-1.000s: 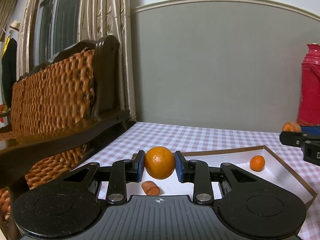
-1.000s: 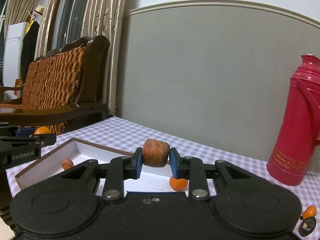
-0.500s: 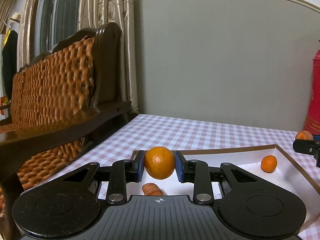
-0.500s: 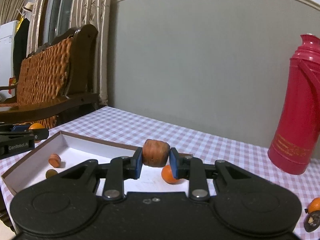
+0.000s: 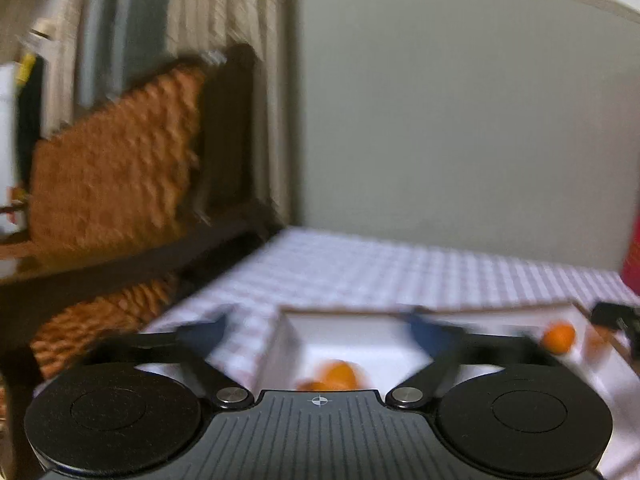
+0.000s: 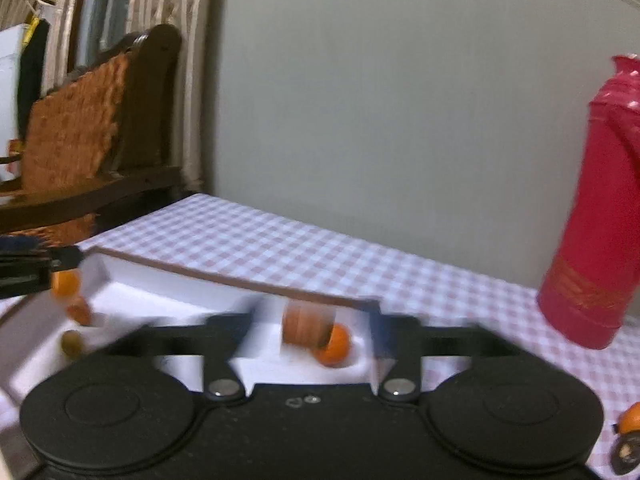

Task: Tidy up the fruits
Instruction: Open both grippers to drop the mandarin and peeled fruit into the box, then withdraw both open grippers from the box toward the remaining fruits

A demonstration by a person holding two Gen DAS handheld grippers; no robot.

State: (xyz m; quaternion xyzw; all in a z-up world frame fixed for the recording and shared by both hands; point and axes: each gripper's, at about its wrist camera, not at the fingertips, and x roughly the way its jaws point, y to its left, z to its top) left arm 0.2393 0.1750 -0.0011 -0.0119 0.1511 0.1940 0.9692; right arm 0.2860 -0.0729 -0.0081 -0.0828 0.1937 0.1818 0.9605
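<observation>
My left gripper [image 5: 320,330] is open and empty above the white box [image 5: 360,320]. The orange [image 5: 340,374] it held lies blurred in the box below, beside a small brown fruit [image 5: 310,386]. My right gripper [image 6: 312,324] is open; the brown fruit [image 6: 306,326] it held is blurred between the spread jaws, just above a small orange [image 6: 336,346] in the box [image 6: 168,296]. The same small orange [image 5: 558,336] shows at the right of the left wrist view. The left gripper's fingers [image 6: 36,264] reach in at the left of the right wrist view.
A red thermos [image 6: 600,216] stands on the checked tablecloth [image 6: 360,256] to the right. Another orange [image 6: 632,418] lies at the right edge. A wicker chair [image 5: 120,184] stands left of the table. Small fruits [image 6: 72,342] lie at the box's left end.
Both grippers have opened. The orange has dropped from the left gripper into the box; the brown fruit has left the right gripper's hold. Both views are blurred by motion.
</observation>
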